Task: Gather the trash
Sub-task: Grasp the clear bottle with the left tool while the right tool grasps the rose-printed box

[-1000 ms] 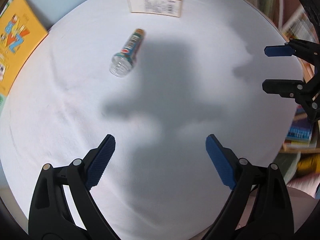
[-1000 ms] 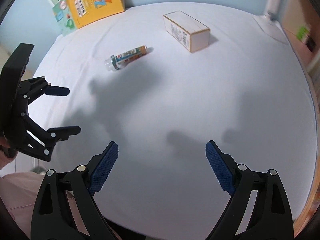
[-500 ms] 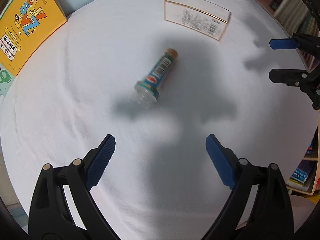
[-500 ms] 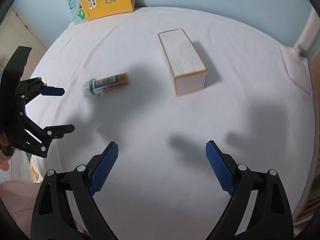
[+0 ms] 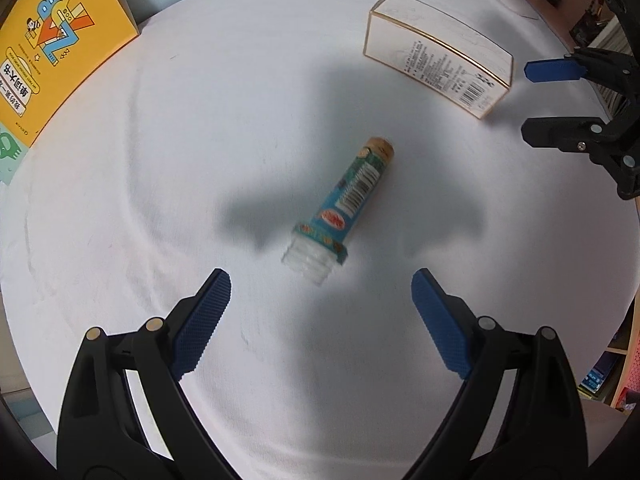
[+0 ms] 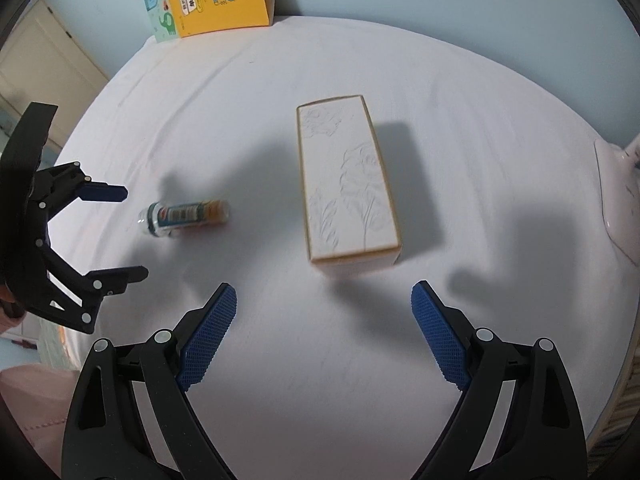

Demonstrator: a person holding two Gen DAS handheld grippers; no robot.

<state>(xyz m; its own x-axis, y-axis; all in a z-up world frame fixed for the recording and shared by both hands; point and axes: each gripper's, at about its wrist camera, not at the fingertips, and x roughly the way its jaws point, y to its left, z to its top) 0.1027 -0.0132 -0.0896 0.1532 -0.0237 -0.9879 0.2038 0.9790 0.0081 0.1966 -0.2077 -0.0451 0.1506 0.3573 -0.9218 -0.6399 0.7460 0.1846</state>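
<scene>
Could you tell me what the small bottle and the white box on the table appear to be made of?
The small bottle looks like clear plastic: its ridged neck is see-through, under a glossy printed teal label with a barcode. The white box looks like matte cardboard: crisp folded edges with gold trim, a faint line drawing on top, and printed text on its side.

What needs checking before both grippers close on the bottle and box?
1. Left gripper open: ok.
2. Right gripper open: ok.
3. Bottle lying ahead between the left fingers, nothing touching it: ok.
4. White box centred ahead of the right gripper: ok.
5. Box narrow enough for the jaw opening: cannot tell.
6. Trash bin in view: not ok, none seen.
</scene>
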